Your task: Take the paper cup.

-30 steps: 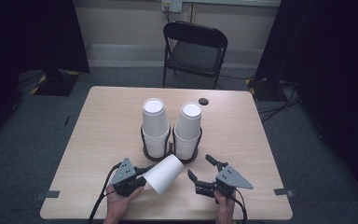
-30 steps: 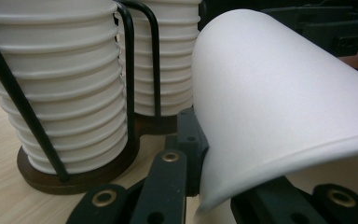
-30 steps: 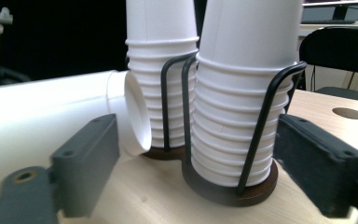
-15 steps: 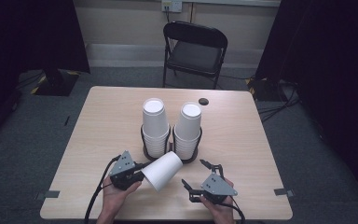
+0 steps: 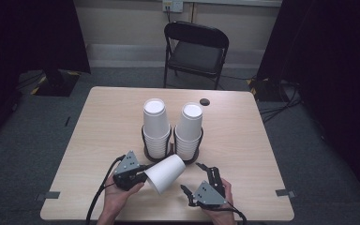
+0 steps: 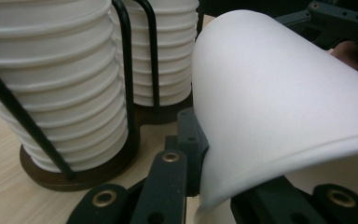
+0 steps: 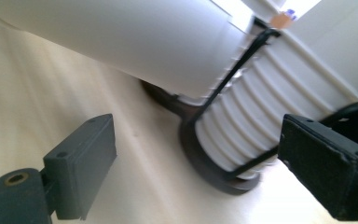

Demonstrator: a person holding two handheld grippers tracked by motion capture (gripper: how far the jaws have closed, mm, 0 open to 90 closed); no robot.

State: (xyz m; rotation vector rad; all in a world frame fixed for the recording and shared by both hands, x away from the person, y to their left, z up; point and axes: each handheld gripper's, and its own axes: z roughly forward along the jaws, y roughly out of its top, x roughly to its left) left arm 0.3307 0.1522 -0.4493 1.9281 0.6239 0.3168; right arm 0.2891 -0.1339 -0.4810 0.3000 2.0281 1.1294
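Observation:
A single white paper cup (image 5: 166, 172) lies tilted on its side above the table's front part, its rim toward me. My left gripper (image 5: 143, 177) is shut on that rim, and in the left gripper view the cup (image 6: 279, 102) sits between its black fingers (image 6: 189, 140). Behind stand two stacks of white cups, left (image 5: 155, 126) and right (image 5: 188, 129), each in a black wire holder. To the right of the cup, near the front edge, my right gripper (image 5: 191, 176) is open. Its jaws have just been opening, and nothing is between its pads (image 7: 81, 163).
A black folding chair (image 5: 197, 51) stands beyond the table's far edge. A small dark round object (image 5: 204, 101) lies near the far edge of the wooden table (image 5: 98, 122). The wire holder's dark base (image 7: 200, 158) is close in front of the right gripper.
The right gripper has drawn back toward the front edge, away from the held cup, and its jaws have spread wide. The left gripper and the cup have barely shifted.

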